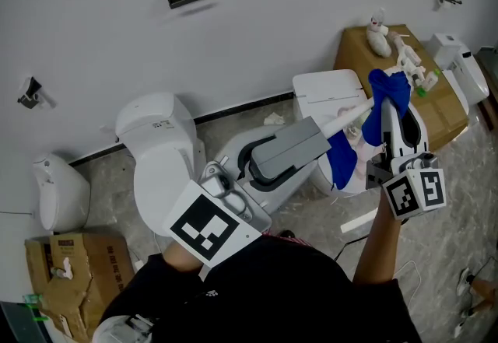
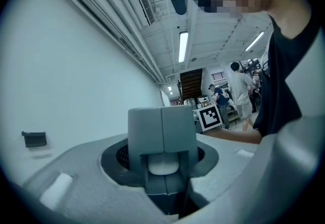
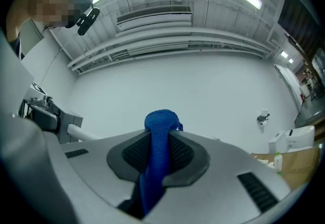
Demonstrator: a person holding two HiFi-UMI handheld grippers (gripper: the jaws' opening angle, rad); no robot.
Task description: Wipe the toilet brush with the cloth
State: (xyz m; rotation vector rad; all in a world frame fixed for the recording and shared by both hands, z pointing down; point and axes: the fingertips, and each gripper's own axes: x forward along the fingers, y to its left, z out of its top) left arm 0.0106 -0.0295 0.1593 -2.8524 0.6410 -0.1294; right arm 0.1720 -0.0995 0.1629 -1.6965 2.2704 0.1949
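My left gripper (image 1: 317,136) is at the middle of the head view, its grey jaws shut on the white handle of the toilet brush (image 1: 348,117), which runs up and to the right. In the left gripper view the white handle end (image 2: 162,165) sits clamped under the closed grey fingertips (image 2: 161,129). My right gripper (image 1: 391,106) stands to the right, pointing up at the wall, shut on the blue cloth (image 1: 389,86). The cloth hangs down over the brush shaft (image 1: 340,159). In the right gripper view the cloth (image 3: 160,131) bulges out between the jaws. The brush head is hidden.
A white toilet (image 1: 159,148) stands left of my hands, another toilet tank (image 1: 331,90) behind the brush. A cardboard box (image 1: 436,104) with white items is at the back right, a urinal (image 1: 54,192) and a second box (image 1: 66,271) at the left. The wall is close ahead.
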